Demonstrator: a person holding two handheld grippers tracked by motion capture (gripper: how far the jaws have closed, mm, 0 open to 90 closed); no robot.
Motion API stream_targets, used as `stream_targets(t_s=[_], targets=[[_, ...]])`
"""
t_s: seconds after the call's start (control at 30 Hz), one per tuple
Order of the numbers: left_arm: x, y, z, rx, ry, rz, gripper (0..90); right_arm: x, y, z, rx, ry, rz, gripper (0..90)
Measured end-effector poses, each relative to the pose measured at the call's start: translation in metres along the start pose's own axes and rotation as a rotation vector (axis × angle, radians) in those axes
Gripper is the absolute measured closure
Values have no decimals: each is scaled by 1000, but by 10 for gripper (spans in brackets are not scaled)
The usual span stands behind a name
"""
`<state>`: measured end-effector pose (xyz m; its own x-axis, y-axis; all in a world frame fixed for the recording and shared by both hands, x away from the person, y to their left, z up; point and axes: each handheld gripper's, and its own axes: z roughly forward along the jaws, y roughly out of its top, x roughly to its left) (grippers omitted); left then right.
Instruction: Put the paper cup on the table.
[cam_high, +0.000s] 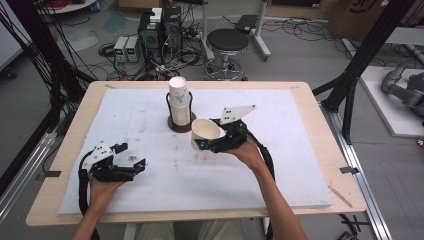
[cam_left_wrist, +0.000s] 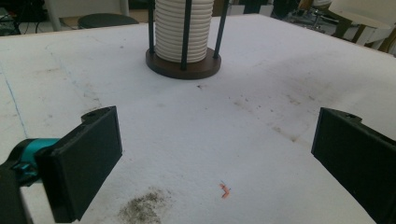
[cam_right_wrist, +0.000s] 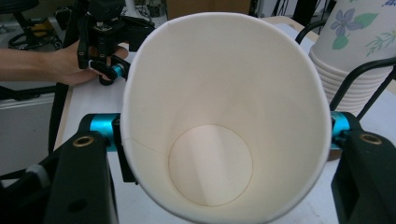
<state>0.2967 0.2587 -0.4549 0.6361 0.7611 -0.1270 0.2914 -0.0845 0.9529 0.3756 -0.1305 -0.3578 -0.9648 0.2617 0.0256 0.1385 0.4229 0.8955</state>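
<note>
The right claw (cam_high: 201, 144) is clamped on a paper cup (cam_high: 204, 133), one jaw on each side of its wall, as the right gripper view shows with the cup (cam_right_wrist: 219, 121) squeezed slightly oval between the black jaws. The cup is tipped on its side, mouth toward the camera on that claw, held above the table (cam_high: 305, 100) near its middle. Just past it, at about 11 o'clock from the cup, stands the stack (cam_high: 179, 102) of nested cups in a holder (cam_high: 176, 125) of dark rods on a round brown base; the top cup bears a flower print.

Off at 8 o'clock from the cup, the left claw (cam_high: 131, 155) sits low over the white mat (cam_high: 280, 165), jaws wide apart with nothing between them. The left gripper view looks across the stained mat to the stack (cam_left_wrist: 181, 32) at 12 o'clock.

To my eye one cup is already separated from the stack, and it is now in transit. The next move probably calls for turning the wrist so the cup stands upright, lowering it onto a bare patch of mat, then easing the jaws apart gently so the thin wall does not spring and tip the cup.
</note>
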Motion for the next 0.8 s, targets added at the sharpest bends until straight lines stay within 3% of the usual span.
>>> stream_targets(t_s=[0.23, 0.43, 0.8], targets=[[0, 0, 0, -8, 1, 3, 17, -2, -4, 7, 21, -22, 8, 342], [0, 0, 0, -8, -1, 3, 17, -5, -14, 18, 71, -49, 25, 343], [-1, -1, -2, -21, 16, 11, 17, -4, -22, 42, 126, -82, 0, 342]])
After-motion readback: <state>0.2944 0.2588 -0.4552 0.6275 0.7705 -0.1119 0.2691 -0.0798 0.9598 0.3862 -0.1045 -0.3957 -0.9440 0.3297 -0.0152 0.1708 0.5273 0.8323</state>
